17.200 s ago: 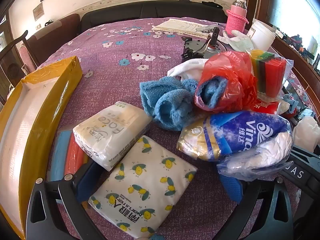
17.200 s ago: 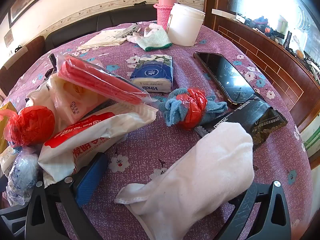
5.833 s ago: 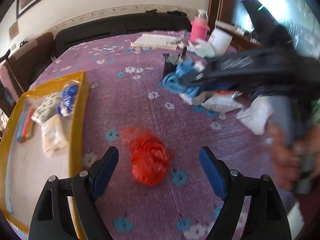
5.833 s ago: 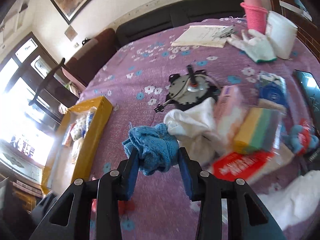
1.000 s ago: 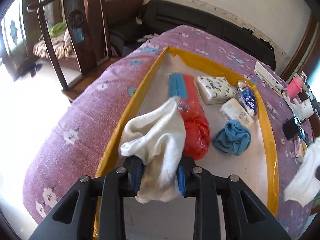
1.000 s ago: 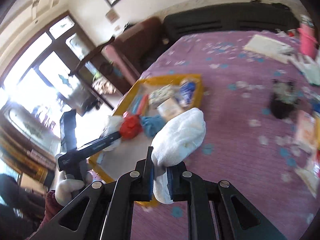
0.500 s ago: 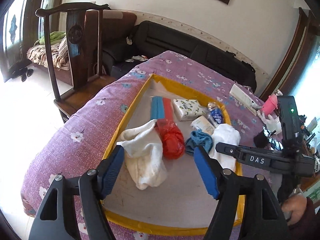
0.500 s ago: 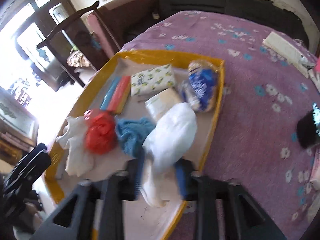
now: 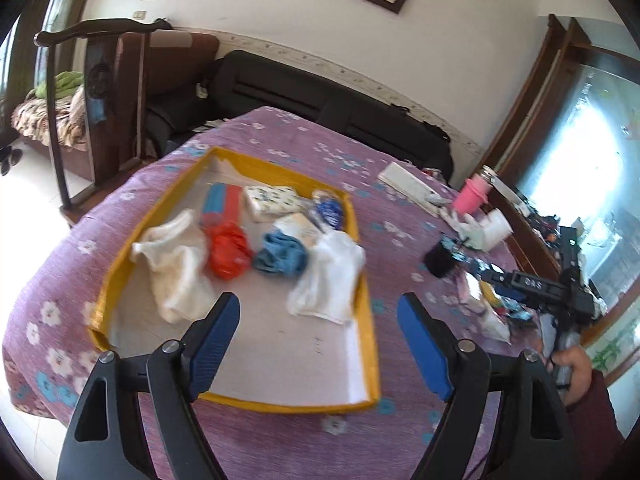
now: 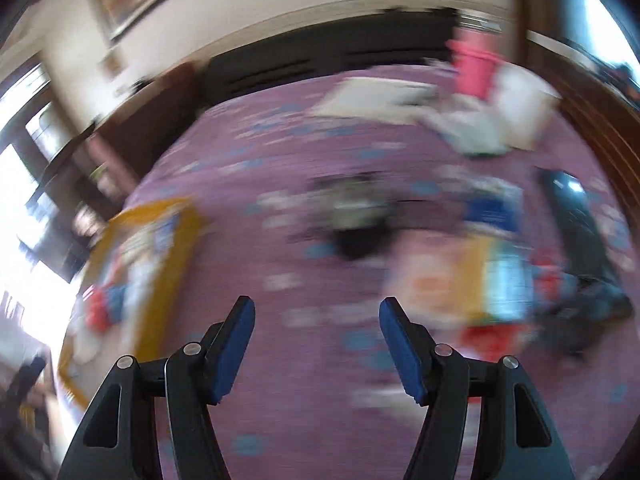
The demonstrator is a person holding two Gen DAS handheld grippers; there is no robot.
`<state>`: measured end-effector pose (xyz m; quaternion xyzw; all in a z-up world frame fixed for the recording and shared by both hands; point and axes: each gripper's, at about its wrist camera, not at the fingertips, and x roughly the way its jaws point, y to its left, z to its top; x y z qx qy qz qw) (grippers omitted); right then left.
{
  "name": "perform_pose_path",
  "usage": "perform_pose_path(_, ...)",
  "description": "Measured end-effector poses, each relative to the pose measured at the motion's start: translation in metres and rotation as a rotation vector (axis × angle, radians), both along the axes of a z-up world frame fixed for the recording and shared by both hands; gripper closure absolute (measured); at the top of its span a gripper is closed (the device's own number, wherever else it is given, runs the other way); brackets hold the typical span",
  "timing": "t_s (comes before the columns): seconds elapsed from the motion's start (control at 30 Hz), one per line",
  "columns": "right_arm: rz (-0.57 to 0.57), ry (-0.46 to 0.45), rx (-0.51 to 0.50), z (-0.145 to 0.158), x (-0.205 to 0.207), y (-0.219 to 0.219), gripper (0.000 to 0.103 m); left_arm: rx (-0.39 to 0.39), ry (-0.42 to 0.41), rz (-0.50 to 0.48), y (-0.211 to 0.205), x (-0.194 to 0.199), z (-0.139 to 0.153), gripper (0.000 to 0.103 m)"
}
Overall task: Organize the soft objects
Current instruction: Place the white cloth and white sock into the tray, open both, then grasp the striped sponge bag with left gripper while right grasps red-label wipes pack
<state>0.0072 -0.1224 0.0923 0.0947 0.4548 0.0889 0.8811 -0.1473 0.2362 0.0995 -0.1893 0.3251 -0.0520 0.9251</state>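
On my feed: left black plastic two-finger gripper (image 9: 318,328) w/ blue rubber pads (image 9: 424,346), silver screws at pivots. Right black two-finger gripper (image 10: 316,330) same build; its body in left cam reads white "DAS". Dark maroon sleeve (image 9: 596,420) on my operator's right arm.

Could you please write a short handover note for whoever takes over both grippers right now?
Left gripper: jaws opening, nothing between them, above the near end of the yellow tray.
Right gripper: jaws opening, empty, over the purple tablecloth; its view is blurred.
In the tray: two white cloths, red bag, blue towel, tissue packs and a blue-and-red pack at the far end.
Done: those items are in the tray.
Left: a pile of items on the table's right side; too blurred to list.
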Motion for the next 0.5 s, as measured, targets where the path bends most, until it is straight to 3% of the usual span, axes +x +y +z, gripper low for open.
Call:
perform_pose_path(0.23,-0.112,0.061,-0.026,-0.019,0.042,-0.067,0.034,0.033,0.039,-0.102,-0.054,0.001,-0.008,0.022)
perform_pose_path(0.4,-0.122,0.127,-0.173,-0.043,0.08,-0.057,0.035,0.074,0.041,-0.133,-0.073,-0.002,-0.005,0.022)
perform_pose_path(0.47,-0.112,0.159,-0.148,-0.051,0.087,-0.054,0.037,0.083,0.038,-0.138,-0.076,-0.003,-0.003,0.022)
perform_pose_path(0.5,-0.105,0.157,-0.135,-0.051,0.085,-0.053,0.045,0.085,0.036,-0.141,-0.077,-0.003,-0.003,0.022)
